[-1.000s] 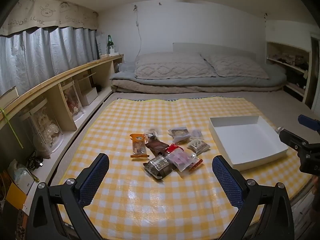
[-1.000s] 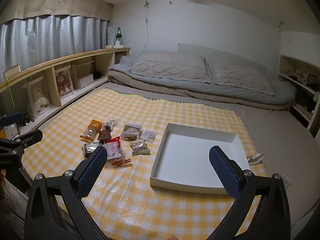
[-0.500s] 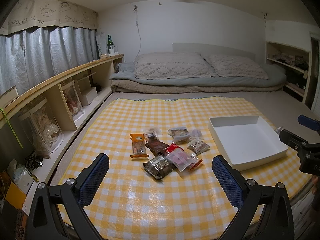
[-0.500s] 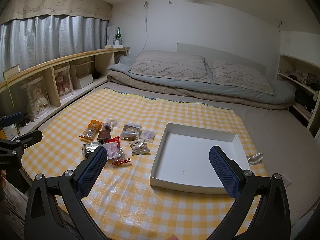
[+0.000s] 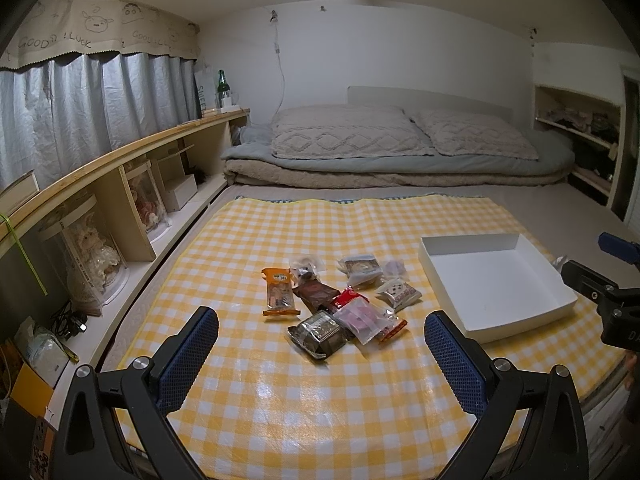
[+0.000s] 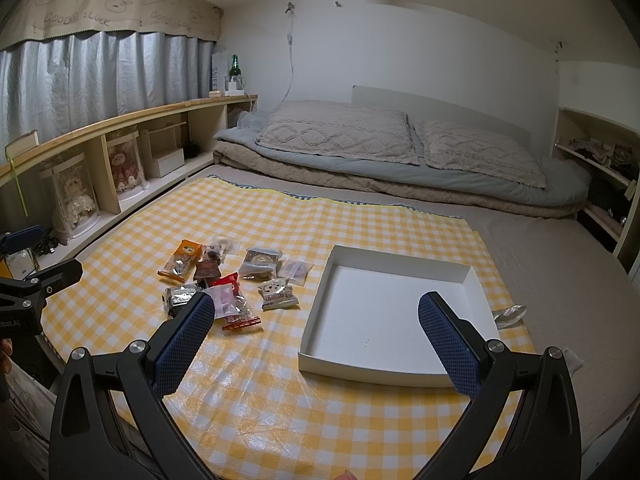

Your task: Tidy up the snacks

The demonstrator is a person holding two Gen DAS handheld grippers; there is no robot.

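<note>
On the bed, a yellow-and-white checked cloth (image 5: 320,240) is spread flat, and a loose cluster of small snack packets (image 5: 336,300) lies near its middle. An orange packet (image 5: 279,291) sits at the cluster's left edge, a dark foil one (image 5: 318,333) nearest the cloth's front, and a white printed one (image 5: 399,292) on the side toward the box. Just beside them stands a shallow white box (image 6: 392,312), with nothing in it as far as I can see. Both tools hover over the cloth's near edge, holding nothing: the left tool (image 5: 322,346) gapes wide facing the packets, the right tool (image 6: 316,330) equally wide facing the box. Something silvery (image 6: 510,314), too small to identify, lies past the box's far side.
</note>
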